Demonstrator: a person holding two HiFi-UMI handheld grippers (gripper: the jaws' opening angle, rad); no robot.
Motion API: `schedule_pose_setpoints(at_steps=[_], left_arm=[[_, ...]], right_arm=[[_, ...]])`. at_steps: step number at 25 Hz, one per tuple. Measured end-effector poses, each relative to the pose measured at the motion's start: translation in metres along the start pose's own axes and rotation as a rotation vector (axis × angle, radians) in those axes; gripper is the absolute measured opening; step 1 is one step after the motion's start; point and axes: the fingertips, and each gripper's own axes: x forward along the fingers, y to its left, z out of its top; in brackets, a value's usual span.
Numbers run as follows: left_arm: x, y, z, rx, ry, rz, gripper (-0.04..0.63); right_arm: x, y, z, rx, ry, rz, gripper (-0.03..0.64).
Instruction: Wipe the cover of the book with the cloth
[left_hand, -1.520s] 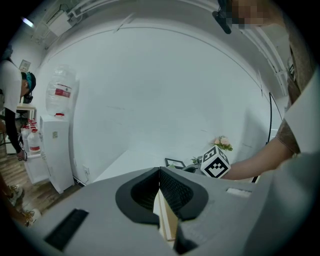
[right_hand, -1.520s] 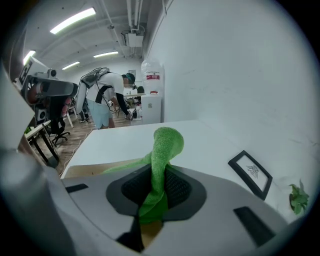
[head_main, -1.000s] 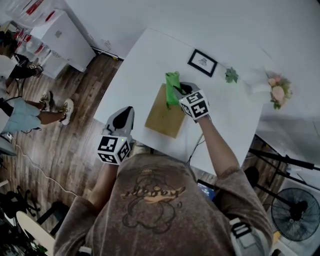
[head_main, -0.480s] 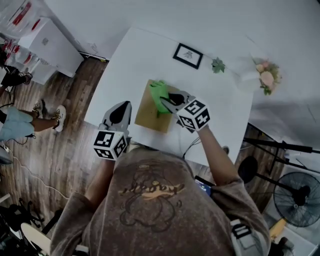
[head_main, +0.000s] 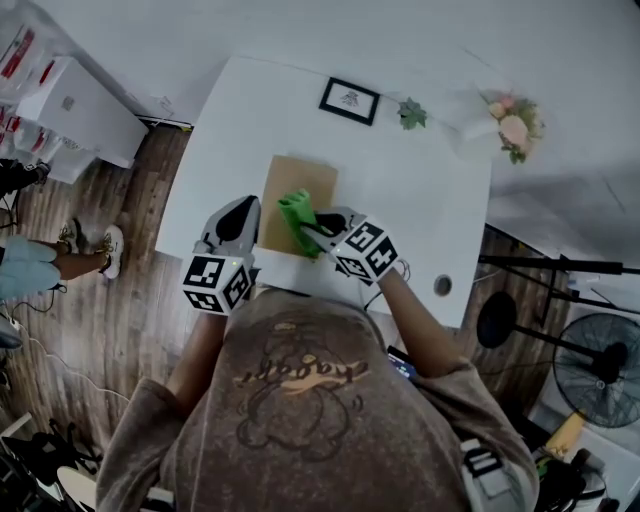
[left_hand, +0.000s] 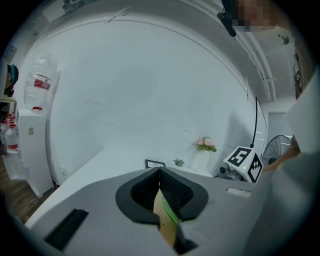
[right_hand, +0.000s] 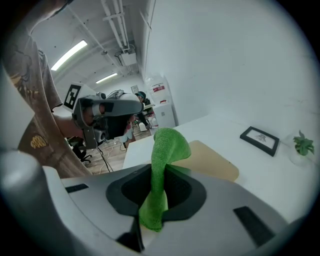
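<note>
Right gripper (head_main: 314, 229) is clamped on the green cloth (head_main: 296, 218), which sticks out past the jaws and flops over at the tip. The tan book (head_main: 300, 178) lies flat on the white surface (head_main: 425, 200), directly ahead of that gripper. The book's long axis runs away from the person. The cloth sits over the near end of the cover; contact not certain. The rest of the cover lies beyond, so the wipe likely goes forward. Left gripper (head_main: 238, 218) has its jaws together, holding nothing, just beside the book's left edge. Right gripper is nearer.
</note>
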Motion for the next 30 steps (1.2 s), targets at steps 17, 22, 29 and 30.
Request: schedule_pose_setpoints(at_steps=[17,22,29,30], left_arm=[[0.008,-0.002,-0.003,-0.011,0.01,0.011,0.005],[0.009,-0.004,-0.004,-0.011,0.015,0.007,0.005],[0.01,-0.004,-0.007,-0.012,0.029,0.007,0.005],[0.01,-0.004,-0.007,-0.012,0.03,0.008,0.005]], right_arm=[[0.026,-0.004,-0.045,-0.006,0.092,-0.007,0.063],[0.025,-0.025,-0.043,-0.012,0.104,-0.056,0.063],[0.023,-0.055,-0.039,-0.008,0.107,-0.097,0.063],[0.023,-0.059,-0.038,-0.007,0.105,-0.103,0.063]])
